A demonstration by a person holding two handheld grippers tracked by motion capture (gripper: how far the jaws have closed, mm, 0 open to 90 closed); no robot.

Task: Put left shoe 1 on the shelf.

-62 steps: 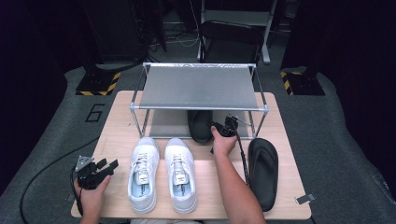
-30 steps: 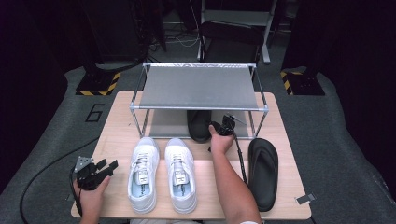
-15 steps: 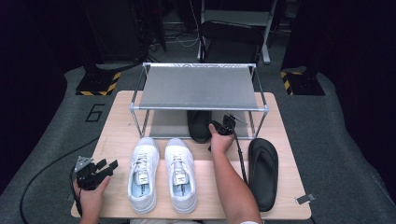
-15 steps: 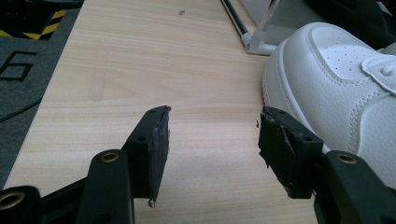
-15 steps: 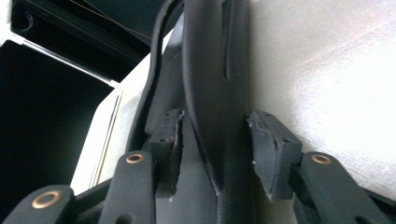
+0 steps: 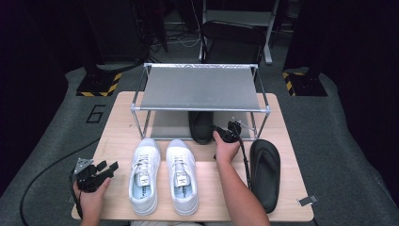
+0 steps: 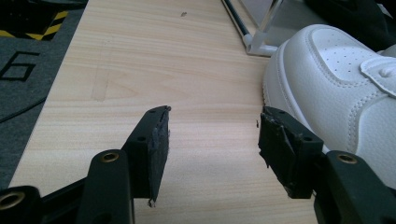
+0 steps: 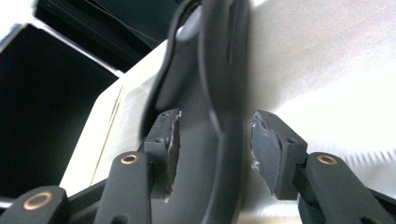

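Black sandal [image 6: 201, 126] under rack [image 6: 200, 88], long axis front to back. Right gripper [image 6: 229, 132] reaches level at its heel, jaws just opened, released. Left gripper [image 6: 96, 172] rests open, well left of rack.

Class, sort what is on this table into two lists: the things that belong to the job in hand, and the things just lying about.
In the job:
black slipper under the rack
rack
right gripper, jaws open around that slipper
second black slipper, probably next

Lying about:
white sneakers
left gripper, open and idle

White sneakers [image 6: 162, 174] on table [image 6: 291, 207], chair [image 6: 233, 40] behind.
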